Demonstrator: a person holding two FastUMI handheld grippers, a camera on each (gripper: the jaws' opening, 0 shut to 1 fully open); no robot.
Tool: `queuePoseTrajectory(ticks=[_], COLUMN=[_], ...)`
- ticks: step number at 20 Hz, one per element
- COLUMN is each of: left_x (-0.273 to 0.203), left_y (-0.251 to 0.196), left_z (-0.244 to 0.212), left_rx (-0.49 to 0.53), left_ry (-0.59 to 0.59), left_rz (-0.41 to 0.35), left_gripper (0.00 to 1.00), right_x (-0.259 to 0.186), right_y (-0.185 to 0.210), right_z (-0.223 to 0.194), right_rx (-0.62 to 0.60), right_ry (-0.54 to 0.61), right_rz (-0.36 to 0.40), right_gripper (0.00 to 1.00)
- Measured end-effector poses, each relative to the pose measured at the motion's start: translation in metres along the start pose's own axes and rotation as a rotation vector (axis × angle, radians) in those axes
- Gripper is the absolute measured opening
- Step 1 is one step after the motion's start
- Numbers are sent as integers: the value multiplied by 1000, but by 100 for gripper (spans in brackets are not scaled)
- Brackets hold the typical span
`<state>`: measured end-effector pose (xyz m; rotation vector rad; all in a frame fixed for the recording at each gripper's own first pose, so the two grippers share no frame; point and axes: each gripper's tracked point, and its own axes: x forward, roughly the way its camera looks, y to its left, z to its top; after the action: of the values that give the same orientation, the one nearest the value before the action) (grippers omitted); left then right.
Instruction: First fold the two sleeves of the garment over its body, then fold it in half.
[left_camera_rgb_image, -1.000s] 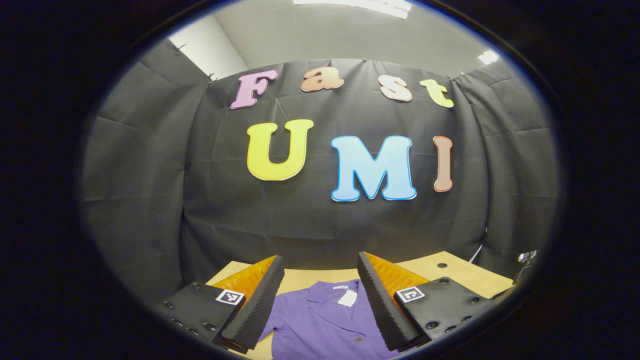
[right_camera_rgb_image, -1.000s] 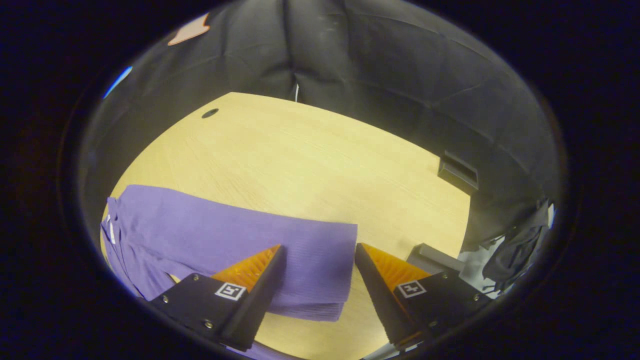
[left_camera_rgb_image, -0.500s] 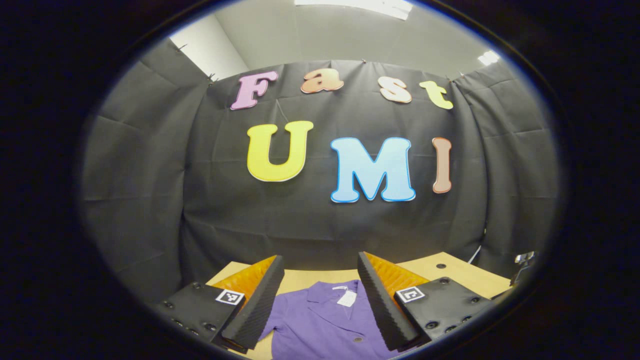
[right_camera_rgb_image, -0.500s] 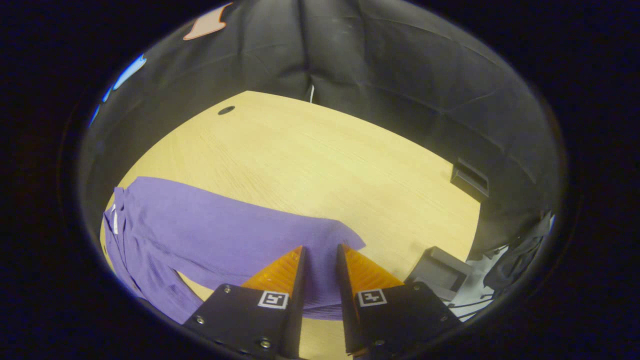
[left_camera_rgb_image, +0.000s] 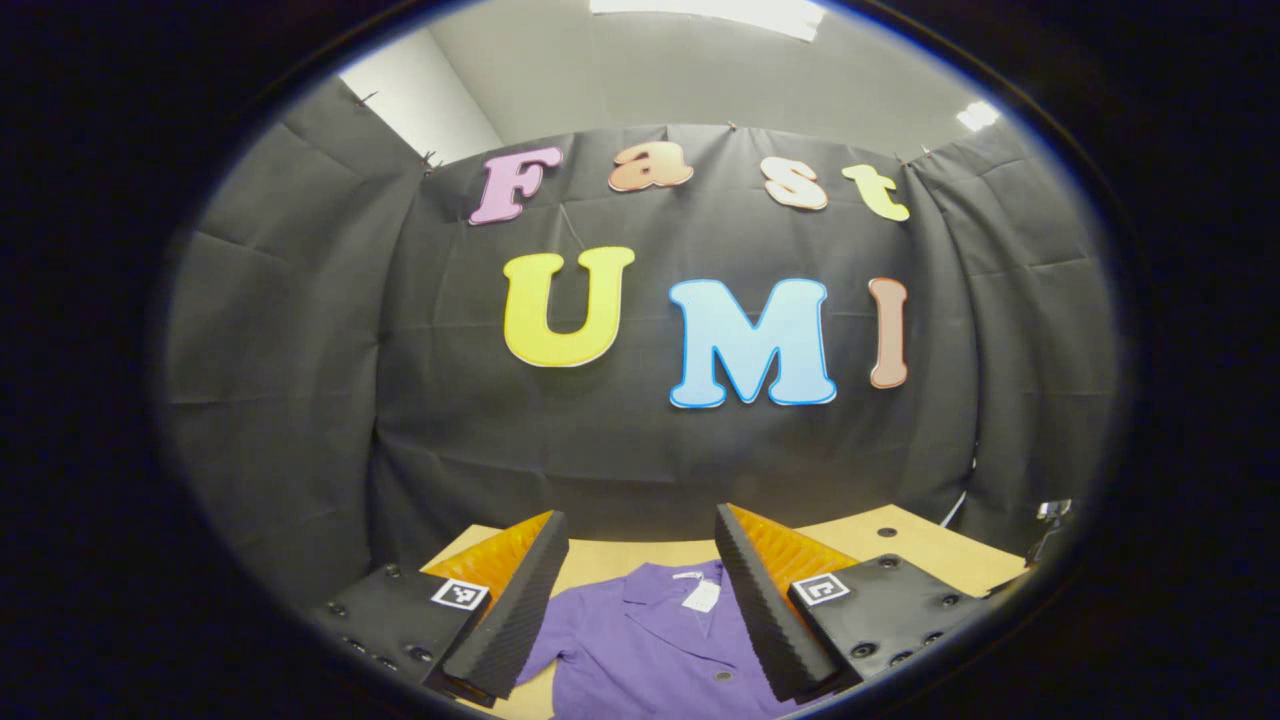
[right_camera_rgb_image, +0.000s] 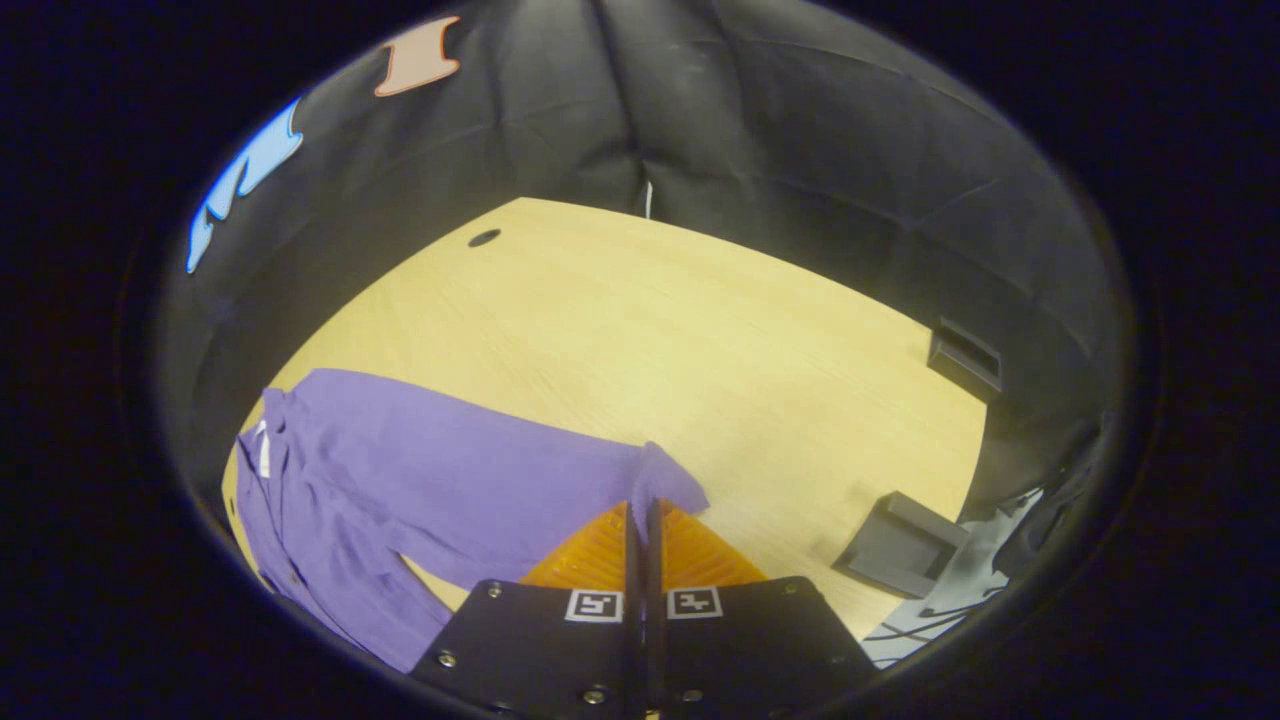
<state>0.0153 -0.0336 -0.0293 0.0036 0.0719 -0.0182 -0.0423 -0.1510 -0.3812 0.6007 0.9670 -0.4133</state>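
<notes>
— Purple shirt (right_camera_rgb_image: 420, 480): laid flat on the table (right_camera_rgb_image: 700, 330), collar far-left. Progress?
— Judged early: one sleeve (right_camera_rgb_image: 560, 480) extended right, no fold seen.
— Fingers?
— Right gripper (right_camera_rgb_image: 643, 520): clenched on the cuff, cloth pinched and raised. Left gripper (left_camera_rgb_image: 632, 590): spread wide, nothing held, hovering over the collar.

Purple shirt (right_camera_rgb_image: 440, 470) with white tag (left_camera_rgb_image: 703, 596), tan woodgrain table (right_camera_rgb_image: 700, 340), orange-backed black ribbed fingers (left_camera_rgb_image: 520, 600), black-and-white square markers on black gripper bodies, dark grey box (right_camera_rgb_image: 900, 530) at 4 o'clock.
</notes>
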Motion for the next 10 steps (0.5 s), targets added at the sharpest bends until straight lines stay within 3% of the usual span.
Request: queuePoseTrajectory(ticks=[5,10], left_x=[-4,-16], left_y=[1,3], left_z=[-7,-14], left_rx=[-12,-5], left_ry=[15,29], left_rz=[33,114], left_gripper=[94,94], right_x=[-39,-79], right_y=[44,114], right_z=[47,97], right_rx=[-49,-103], right_ry=[-88,-174], right_rz=[158,361], right_gripper=[2,1])
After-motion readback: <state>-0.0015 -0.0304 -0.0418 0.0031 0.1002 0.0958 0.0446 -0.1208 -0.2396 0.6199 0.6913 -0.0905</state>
